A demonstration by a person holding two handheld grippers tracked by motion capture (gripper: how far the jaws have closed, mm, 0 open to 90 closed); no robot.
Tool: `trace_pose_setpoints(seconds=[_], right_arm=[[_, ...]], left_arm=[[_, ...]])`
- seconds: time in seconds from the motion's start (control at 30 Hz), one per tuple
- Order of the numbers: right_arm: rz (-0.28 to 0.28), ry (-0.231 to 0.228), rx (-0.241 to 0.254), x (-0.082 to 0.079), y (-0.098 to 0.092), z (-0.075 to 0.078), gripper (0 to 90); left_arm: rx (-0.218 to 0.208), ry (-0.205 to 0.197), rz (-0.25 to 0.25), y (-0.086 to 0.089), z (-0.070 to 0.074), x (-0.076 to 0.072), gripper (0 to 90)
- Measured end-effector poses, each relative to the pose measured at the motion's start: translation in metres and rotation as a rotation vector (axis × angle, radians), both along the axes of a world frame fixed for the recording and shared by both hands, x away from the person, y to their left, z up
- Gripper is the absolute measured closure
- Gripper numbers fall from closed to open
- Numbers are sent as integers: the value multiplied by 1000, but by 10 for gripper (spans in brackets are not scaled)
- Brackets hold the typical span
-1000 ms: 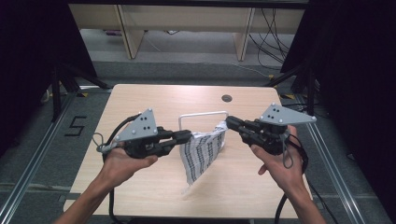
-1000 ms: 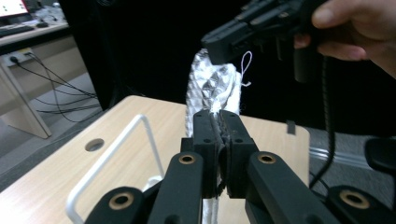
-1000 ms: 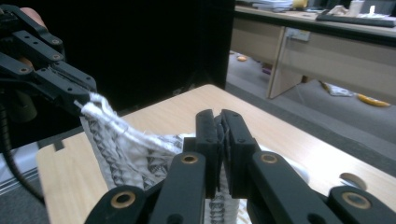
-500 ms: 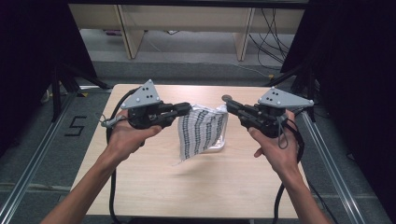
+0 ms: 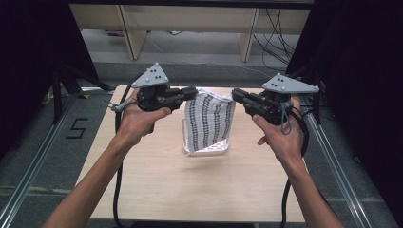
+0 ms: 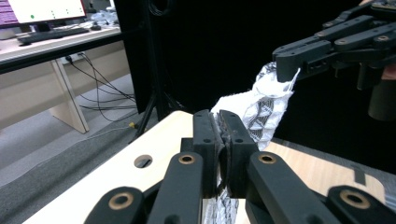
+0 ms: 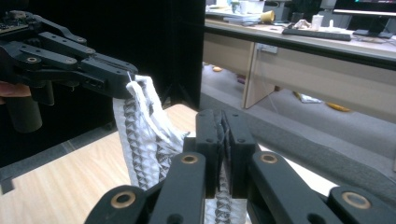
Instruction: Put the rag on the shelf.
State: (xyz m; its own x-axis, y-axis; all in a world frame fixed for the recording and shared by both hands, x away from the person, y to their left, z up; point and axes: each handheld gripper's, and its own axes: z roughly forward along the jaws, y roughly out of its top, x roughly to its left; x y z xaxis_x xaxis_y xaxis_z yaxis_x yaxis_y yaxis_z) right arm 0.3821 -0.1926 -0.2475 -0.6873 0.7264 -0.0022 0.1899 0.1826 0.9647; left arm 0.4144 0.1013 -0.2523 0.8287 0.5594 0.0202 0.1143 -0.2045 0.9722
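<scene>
Both hands have come up and further out over the table (image 5: 157, 190) since a second ago, and the patterned cloth (image 5: 209, 121) that slanted down toward me now hangs nearly upright between them. I see the left gripper (image 5: 190, 92) clamped on the cloth's top left corner and the right gripper (image 5: 236, 95) clamped on the top right corner — top edge stretched between the two tips, rest hanging free. In the left gripper view the jaws are pressed together with fabric pinched in the seam; same in the right gripper view. Cloth is thin, white with rows of small dark marks, crinkled and puckered, soft folds near each grip. Its lower edge hangs in front of a white wire rack (image 5: 206, 149) standing on the table — I cannot tell if they touch. Table is pale wood, flat, with a round hole (image 6: 143, 161) near the far edge.
</scene>
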Motion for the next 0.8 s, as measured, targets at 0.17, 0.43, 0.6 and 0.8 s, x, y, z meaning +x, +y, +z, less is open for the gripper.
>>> trace_pose_setpoints(seconds=[0.17, 0.43, 0.6, 0.8], right_arm=[[-12, -2, -5, 15, 3, 7, 867], [-47, 32, -14, 49, 11, 6, 866], [-60, 46, -11, 74, 16, -1, 863], [-90, 106, 0, 100, 22, -14, 862]], left_arm=[[-24, 12, 34, 1, 4, 14, 857], [-64, 49, 102, 2, -7, 49, 856], [-108, 80, 173, 0, -17, 70, 854], [-132, 121, 229, -1, -27, 89, 849]])
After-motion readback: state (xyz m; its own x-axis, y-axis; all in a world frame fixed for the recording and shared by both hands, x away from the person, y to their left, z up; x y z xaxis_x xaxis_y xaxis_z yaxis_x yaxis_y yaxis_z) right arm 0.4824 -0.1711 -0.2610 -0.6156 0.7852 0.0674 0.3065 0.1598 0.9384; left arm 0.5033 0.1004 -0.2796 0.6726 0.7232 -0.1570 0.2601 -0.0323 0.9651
